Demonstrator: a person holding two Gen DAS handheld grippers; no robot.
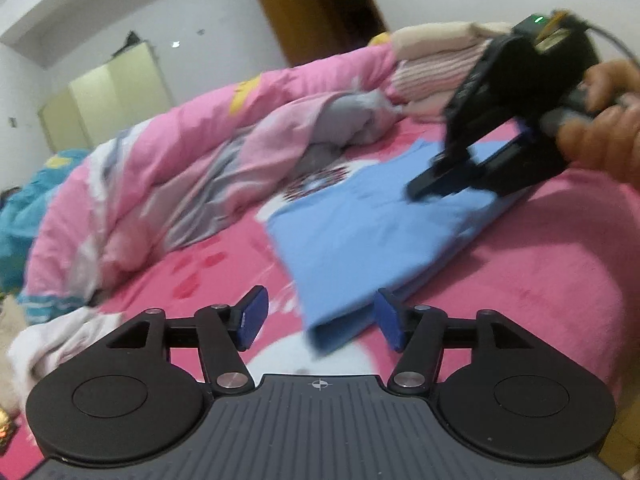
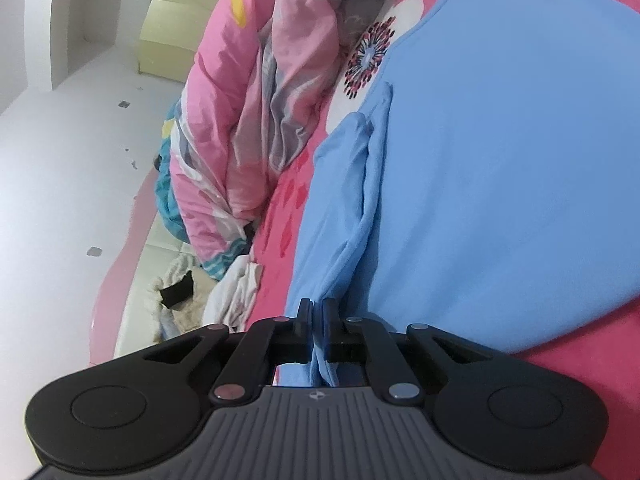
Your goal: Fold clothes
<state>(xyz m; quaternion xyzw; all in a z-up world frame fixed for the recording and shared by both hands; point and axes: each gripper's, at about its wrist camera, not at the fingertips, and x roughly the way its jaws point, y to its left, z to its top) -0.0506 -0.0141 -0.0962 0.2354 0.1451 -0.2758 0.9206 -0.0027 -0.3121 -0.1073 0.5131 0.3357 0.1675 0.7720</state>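
Note:
A light blue garment (image 1: 360, 232) lies folded on the pink bed sheet (image 1: 560, 260). In the left wrist view my left gripper (image 1: 320, 318) is open. The garment's near corner sits between its blue pads (image 1: 252, 316), close to the right one and not pinched. The right gripper (image 1: 424, 190), held in a person's hand (image 1: 600, 120), rests low on the garment's far right edge. In the right wrist view the right gripper (image 2: 317, 312) is shut on a bunched fold of the blue garment (image 2: 500, 180), and cloth runs back between its fingers.
A crumpled pink and grey quilt (image 1: 180, 160) lies along the bed's left side. Folded striped bedding (image 1: 432, 68) is stacked at the back. A white cloth (image 1: 60, 340) lies at the near left edge. Behind stand a pale cabinet (image 1: 108, 96) and a wooden door (image 1: 320, 8).

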